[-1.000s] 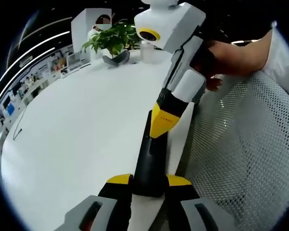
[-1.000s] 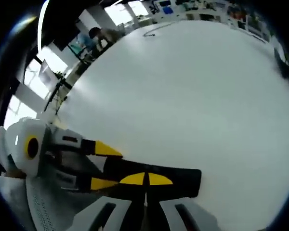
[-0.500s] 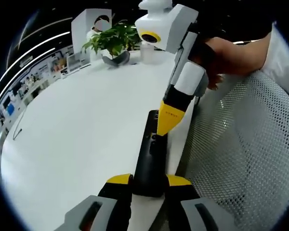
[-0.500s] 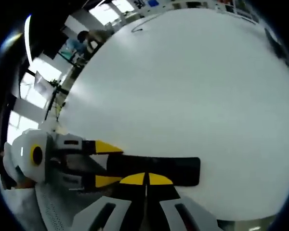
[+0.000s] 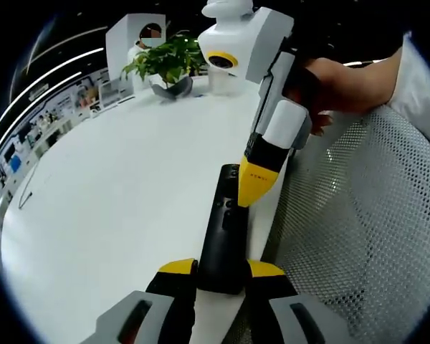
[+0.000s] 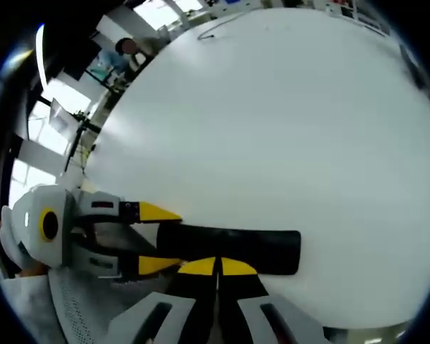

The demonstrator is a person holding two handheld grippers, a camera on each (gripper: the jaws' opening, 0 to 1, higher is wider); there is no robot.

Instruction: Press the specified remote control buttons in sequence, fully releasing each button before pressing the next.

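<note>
A black remote control (image 5: 221,244) lies lengthwise on the white table (image 5: 115,201), close to the table's edge. My left gripper (image 5: 221,269) is shut on the remote's near end, one yellow tip on each side. My right gripper (image 5: 252,190), held by a hand (image 5: 333,86), comes down from the upper right, jaws shut. Its yellow tip rests at the buttons on the remote's far half; I cannot tell if it presses. In the right gripper view the remote (image 6: 236,247) lies crosswise, with my right gripper (image 6: 216,266) at its near edge and the left gripper (image 6: 158,239) clasping its left end.
A white mesh chair (image 5: 358,236) stands right beside the table's edge. A potted plant (image 5: 165,61) and a white cup (image 5: 218,77) stand at the table's far end. A thin cable (image 5: 27,195) lies far left. Shelves line the room's wall.
The right gripper's tip has shifted slightly toward the remote's chair-side edge. The remote and the left gripper have stayed put.
</note>
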